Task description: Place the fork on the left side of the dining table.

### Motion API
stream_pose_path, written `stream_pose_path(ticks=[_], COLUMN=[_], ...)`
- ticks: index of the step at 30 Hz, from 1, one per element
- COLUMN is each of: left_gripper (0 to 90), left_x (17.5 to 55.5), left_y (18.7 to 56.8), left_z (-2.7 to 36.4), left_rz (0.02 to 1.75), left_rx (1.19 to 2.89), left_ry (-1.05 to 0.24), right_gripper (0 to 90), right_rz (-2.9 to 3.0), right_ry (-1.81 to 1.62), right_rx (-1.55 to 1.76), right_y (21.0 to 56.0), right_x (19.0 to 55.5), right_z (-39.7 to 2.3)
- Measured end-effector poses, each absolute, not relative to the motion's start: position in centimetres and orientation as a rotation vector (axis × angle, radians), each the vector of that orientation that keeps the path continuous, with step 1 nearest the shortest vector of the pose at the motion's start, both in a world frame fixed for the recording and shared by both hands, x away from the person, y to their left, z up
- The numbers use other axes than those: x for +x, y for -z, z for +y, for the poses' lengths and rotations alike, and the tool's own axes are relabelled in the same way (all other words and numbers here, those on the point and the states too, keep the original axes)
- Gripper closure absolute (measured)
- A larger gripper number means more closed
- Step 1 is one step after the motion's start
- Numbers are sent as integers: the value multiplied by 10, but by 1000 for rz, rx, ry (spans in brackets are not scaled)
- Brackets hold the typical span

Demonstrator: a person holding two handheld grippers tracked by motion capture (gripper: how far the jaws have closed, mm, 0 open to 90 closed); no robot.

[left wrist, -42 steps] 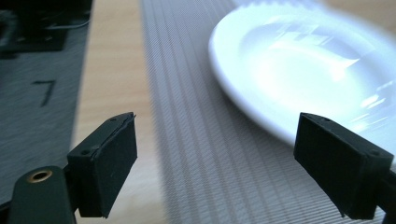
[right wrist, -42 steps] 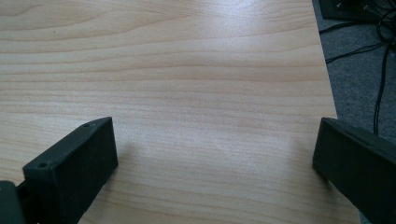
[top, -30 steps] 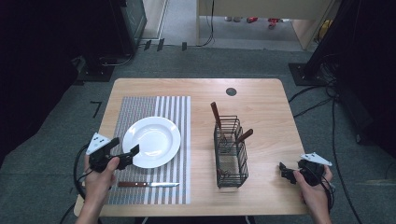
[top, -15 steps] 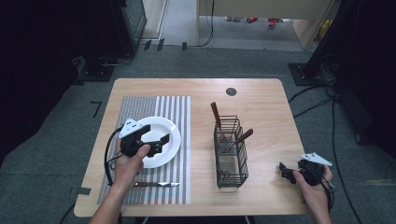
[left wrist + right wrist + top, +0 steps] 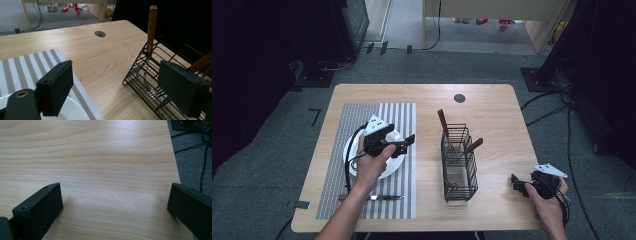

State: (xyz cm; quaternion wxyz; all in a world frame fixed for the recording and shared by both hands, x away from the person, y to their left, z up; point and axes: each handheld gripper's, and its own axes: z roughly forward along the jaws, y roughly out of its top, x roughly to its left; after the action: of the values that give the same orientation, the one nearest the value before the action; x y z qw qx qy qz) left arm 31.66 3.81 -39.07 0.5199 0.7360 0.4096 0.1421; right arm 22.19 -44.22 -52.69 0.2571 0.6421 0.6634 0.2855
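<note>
On the desk point(image 5: 492, 110), your left hand-held gripper point(image 5: 404, 143), jaws open and empty, points at the wire basket point(image 5: 458, 165), whose handles stand upright.

Bright, soft overhead light; dark surroundings

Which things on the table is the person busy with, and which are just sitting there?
Probably in use:
left gripper, open, above the white plate
wire basket, which it points at
wooden-handled utensil in the basket

Just sitting:
knife on the striped placemat
right gripper, open, resting near the table corner
</note>
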Motion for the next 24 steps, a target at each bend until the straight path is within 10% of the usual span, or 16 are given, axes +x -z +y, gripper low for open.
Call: stream_pose_path(ticks=[24], left_gripper=[144], left_x=[340], left_y=[386], left_z=[-14], left_rz=[952], left_rx=[1751], left_ry=[-290], right_gripper=[0], right_rz=[1803], right_ry=[-776], right_rx=[1740], right_y=[527], right_x=[222], right_z=[-442])
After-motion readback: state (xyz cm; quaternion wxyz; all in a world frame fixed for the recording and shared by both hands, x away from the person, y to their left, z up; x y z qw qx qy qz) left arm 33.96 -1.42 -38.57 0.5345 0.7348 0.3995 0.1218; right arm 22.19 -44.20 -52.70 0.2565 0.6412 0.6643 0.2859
